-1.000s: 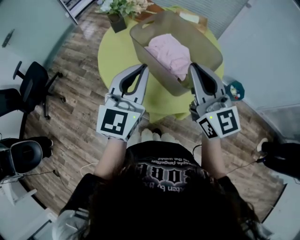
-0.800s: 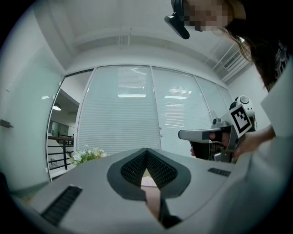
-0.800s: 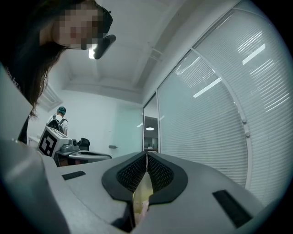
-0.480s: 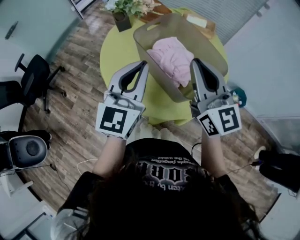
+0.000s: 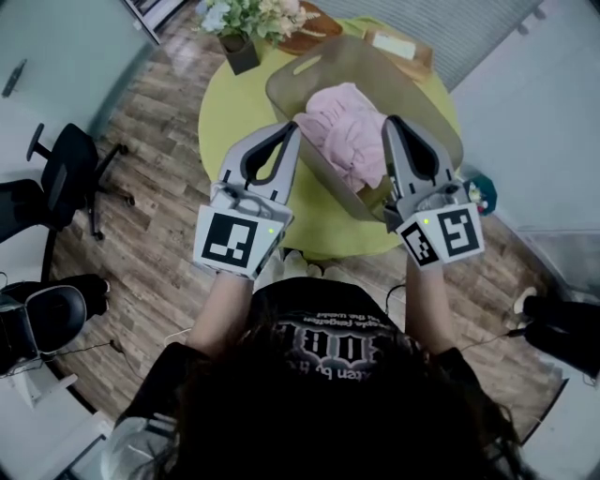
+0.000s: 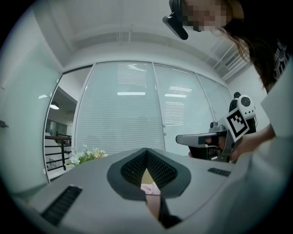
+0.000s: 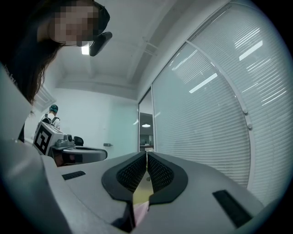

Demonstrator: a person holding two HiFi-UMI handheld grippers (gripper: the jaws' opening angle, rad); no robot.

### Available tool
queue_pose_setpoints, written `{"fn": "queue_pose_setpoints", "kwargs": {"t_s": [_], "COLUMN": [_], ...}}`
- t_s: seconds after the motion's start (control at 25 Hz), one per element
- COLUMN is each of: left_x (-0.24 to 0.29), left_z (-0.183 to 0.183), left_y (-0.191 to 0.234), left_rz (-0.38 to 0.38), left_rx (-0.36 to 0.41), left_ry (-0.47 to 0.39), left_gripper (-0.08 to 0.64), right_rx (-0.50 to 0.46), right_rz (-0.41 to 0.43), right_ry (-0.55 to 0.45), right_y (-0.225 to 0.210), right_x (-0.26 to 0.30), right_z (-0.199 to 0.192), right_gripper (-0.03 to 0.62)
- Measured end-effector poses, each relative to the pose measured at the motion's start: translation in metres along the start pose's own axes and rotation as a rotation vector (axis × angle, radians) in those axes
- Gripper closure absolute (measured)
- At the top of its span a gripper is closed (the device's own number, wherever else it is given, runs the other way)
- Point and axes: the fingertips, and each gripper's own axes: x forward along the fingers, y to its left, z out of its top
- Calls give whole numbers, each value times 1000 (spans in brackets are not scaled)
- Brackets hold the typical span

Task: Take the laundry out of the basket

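A tan laundry basket point(image 5: 421, 101) stands on a round yellow-green table point(image 5: 234, 112), with crumpled pink laundry point(image 5: 345, 120) inside it. My left gripper point(image 5: 292, 127) hovers over the basket's near left rim, shut and empty. My right gripper point(image 5: 389, 123) hangs over the basket's near right part, beside the pink cloth, shut with nothing between its fingers. In the left gripper view the jaws point(image 6: 146, 150) meet at their tips, and the pink cloth point(image 6: 149, 187) shows through the gap behind them. The right gripper view shows its jaws point(image 7: 146, 153) pressed together the same way.
A potted flower plant point(image 5: 239, 23), a wooden board point(image 5: 309, 19) and a flat box point(image 5: 398, 45) sit at the table's far side. A black office chair point(image 5: 56, 178) stands on the wooden floor at the left. A teal object point(image 5: 473, 183) lies by the table's right edge.
Both grippers stay shut and side by side. The view has shifted slightly, and their tips now lie a little further over the basket.
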Motion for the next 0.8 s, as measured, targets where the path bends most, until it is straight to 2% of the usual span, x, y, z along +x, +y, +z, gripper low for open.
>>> {"fn": "queue_pose_setpoints", "kwargs": {"t_s": [0.8], "left_x": [65], "left_z": [0], "left_y": [57], "left_rz": [-93], "left_rx": [-25], "left_ry": [-25], "left_gripper": [560], "right_rx": [-7], "right_rz": [-96], "right_ry": [89], "right_y": [-37], "right_x": [62], "right_z": [-26], "right_gripper": [561]}}
